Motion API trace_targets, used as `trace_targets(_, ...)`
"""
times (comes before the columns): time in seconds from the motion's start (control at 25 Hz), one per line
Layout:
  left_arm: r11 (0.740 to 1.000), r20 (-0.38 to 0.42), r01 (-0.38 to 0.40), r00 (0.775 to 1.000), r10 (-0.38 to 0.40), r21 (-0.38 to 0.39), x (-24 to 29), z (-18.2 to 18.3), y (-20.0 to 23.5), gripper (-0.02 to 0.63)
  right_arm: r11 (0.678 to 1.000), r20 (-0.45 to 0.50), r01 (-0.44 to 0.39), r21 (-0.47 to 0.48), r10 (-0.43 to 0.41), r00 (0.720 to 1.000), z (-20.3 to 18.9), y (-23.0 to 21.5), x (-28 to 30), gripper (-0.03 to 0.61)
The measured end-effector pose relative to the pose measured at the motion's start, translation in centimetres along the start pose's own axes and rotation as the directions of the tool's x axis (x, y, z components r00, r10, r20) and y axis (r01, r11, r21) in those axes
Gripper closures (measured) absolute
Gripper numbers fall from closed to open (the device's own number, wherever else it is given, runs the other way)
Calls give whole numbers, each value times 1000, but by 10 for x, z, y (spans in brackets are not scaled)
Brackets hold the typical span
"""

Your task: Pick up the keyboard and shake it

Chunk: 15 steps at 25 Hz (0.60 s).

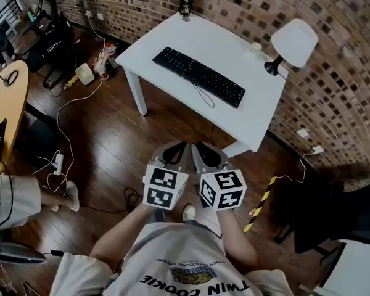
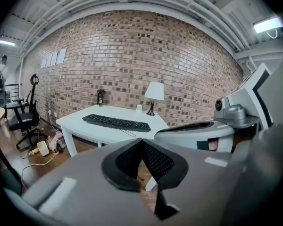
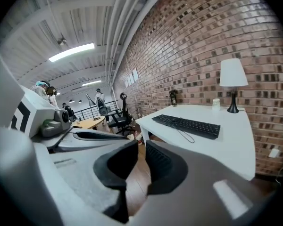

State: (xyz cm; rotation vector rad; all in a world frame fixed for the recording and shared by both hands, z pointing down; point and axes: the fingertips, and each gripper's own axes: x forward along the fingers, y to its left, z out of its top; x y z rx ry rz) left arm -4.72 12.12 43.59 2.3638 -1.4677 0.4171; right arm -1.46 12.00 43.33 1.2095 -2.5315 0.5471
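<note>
A black keyboard (image 1: 199, 76) lies flat across the middle of the white table (image 1: 172, 36), its cable looping toward the front edge. In both gripper views the keyboard (image 2: 116, 122) (image 3: 186, 125) sits far ahead on the tabletop. I hold both grippers side by side close to my chest, over the wooden floor and well short of the table. My left gripper (image 1: 174, 153) (image 2: 142, 142) is shut with nothing in it. The jaws of my right gripper (image 1: 208, 156) (image 3: 142, 147) stand a narrow gap apart, also with nothing between them.
A white-shaded lamp (image 1: 293, 45), a small cup (image 1: 255, 47) and a dark bottle (image 1: 186, 5) stand at the table's back edge by the brick wall. Cables and clutter (image 1: 61, 116) lie on the floor to the left, beside a wooden desk (image 1: 6, 103). A dark chair (image 1: 339, 221) stands at the right.
</note>
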Motion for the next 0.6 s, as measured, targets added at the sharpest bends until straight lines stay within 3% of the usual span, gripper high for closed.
trace_targets(0.24,1000,-11,3,1000,-3,18,12,-3,-57,606,1000,23,21,8,-21,1000,-8,-36,-41,528)
trace_targets(0.6,999,-11,5,1000,-5,35,20,-3,-93,606,999,47,42,11,-42,998,-16,-58,-69,528)
